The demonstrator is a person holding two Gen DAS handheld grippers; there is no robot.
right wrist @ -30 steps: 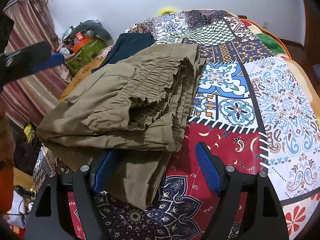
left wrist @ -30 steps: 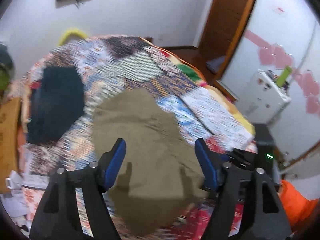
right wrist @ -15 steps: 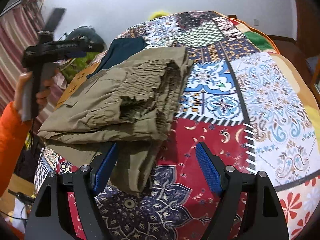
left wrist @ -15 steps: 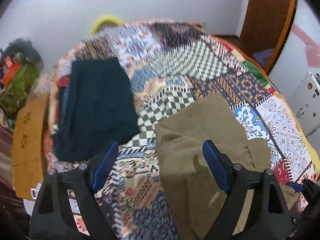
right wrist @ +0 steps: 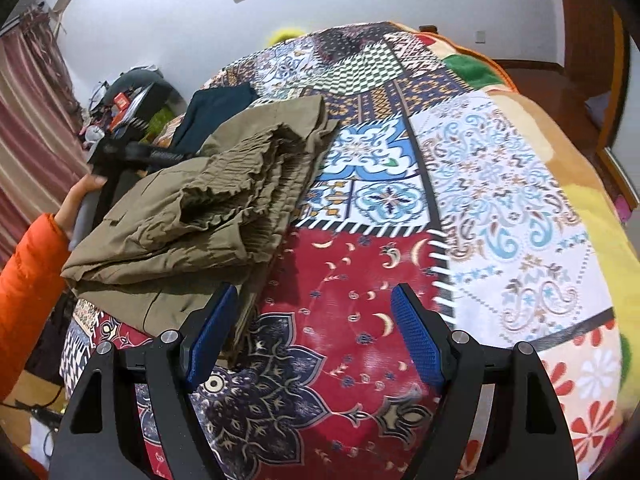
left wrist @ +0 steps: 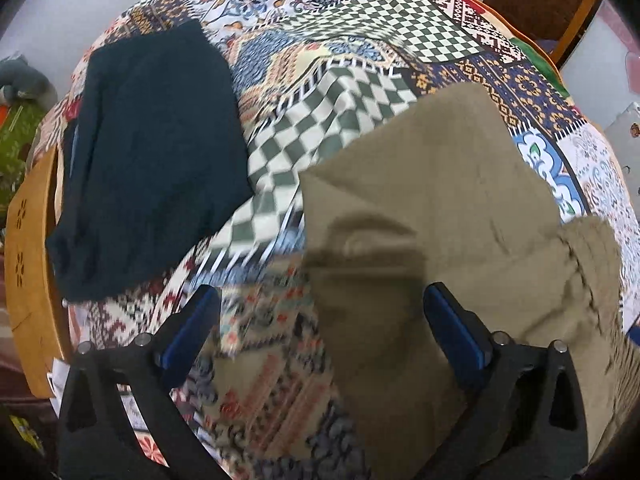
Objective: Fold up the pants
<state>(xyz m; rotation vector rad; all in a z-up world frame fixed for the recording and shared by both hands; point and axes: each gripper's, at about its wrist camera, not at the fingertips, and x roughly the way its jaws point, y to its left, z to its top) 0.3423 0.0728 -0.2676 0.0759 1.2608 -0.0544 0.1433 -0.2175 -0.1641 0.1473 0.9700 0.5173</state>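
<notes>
Olive-green pants (right wrist: pixel 208 208) lie folded in a thick stack on a patchwork bedspread (right wrist: pixel 500 184), ruffled waistband toward the right. In the left wrist view the pants (left wrist: pixel 432 208) fill the right half. My left gripper (left wrist: pixel 320 324) is open and empty, hovering above the pants' left edge and the bedspread (left wrist: pixel 352 60). My right gripper (right wrist: pixel 312 336) is open and empty, low over the red patch, its left finger (right wrist: pixel 212 332) beside the stack's near corner. The left gripper's handle also shows in the right wrist view (right wrist: pixel 132 156).
A folded dark blue-green garment (left wrist: pixel 148 152) lies on the bed's left side, also seen in the right wrist view (right wrist: pixel 212 112). A wooden bed board (left wrist: pixel 28 256) runs along the left edge. Cluttered items (right wrist: pixel 120 108) and a curtain (right wrist: pixel 28 128) stand beyond.
My left gripper has swung left and lowered over the bed, so the dark garment and pants edge look closer. My right gripper has drawn back to the right, off the stack's corner.
</notes>
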